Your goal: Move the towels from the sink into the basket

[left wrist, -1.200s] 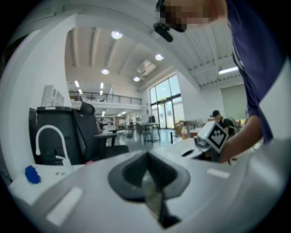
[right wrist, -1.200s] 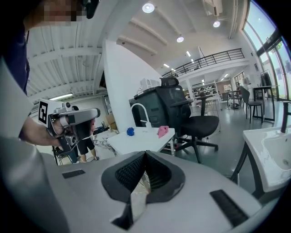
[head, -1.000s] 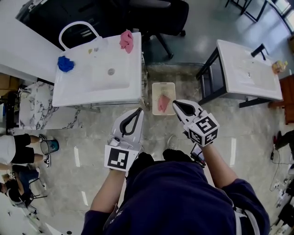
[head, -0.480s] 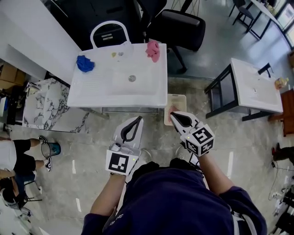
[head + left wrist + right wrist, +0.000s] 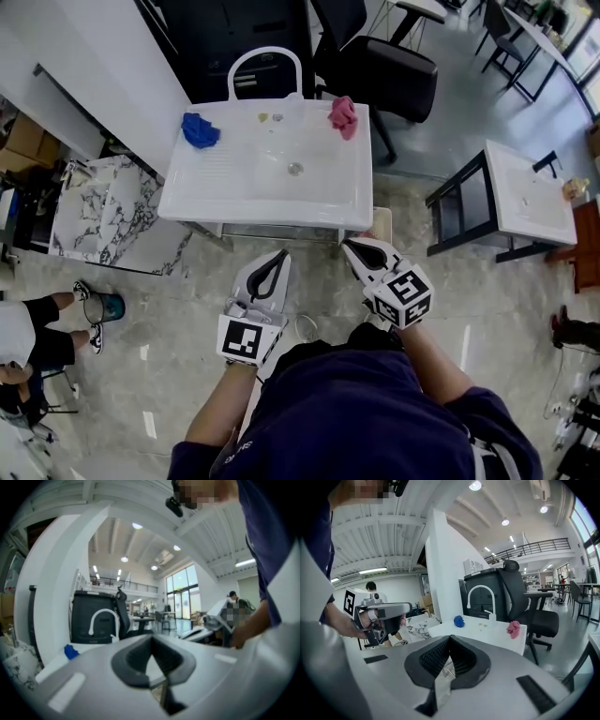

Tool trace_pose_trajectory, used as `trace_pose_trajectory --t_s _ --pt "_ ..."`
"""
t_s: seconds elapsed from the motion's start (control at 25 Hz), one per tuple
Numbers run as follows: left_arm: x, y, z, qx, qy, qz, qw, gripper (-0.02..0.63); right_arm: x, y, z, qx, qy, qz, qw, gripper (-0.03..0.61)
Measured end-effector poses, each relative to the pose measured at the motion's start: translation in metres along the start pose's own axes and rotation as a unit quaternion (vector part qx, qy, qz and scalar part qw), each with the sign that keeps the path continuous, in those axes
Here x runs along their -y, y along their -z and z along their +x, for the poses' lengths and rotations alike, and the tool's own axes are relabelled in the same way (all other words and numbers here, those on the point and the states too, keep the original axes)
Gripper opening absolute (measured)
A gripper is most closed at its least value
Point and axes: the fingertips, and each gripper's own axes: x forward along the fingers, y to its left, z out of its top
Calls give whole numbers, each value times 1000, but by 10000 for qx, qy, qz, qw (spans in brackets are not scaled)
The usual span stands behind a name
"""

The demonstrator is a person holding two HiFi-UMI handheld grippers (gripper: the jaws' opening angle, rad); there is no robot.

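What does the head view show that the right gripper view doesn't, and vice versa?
Only the head view: the drain of the sink, a sliver of the basket past its corner, a second sink to the right. Only the right gripper view: ceiling lights and a balcony railing. Both: the blue towel and pink towel on the sink top, the white faucet, the black chair, the left gripper, and the right gripper, jaws together and empty.
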Motion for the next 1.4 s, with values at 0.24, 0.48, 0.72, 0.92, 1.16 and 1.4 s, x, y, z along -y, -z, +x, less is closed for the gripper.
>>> trace_pose_trajectory --t_s 0.24,0.48,0.72,0.92,1.16,1.4 --pt "-38 2 -21 102 -309 -98 9994 3 -33 -21 40 120 -356 -161 9992 9" --pt "-80 13 -34 -14 -708 -149 9974 3 -52 -32 89 121 -803 -259 9964 9" --pt "-128 22 -21 -184 -1016 -151 9945 3 -45 -44 144 144 -1118 -155 9935 9" --pt "-163 31 6 -307 -1103 -187 9933 3 -31 -55 185 124 -1314 -137 9912 9" --pt "-201 29 51 -378 -1223 -138 9917 3 -11 -61 223 53 -1611 -24 9869 9" --pt "-223 32 76 -457 -1236 -162 9911 3 11 -63 247 4 -1572 114 9875 9"
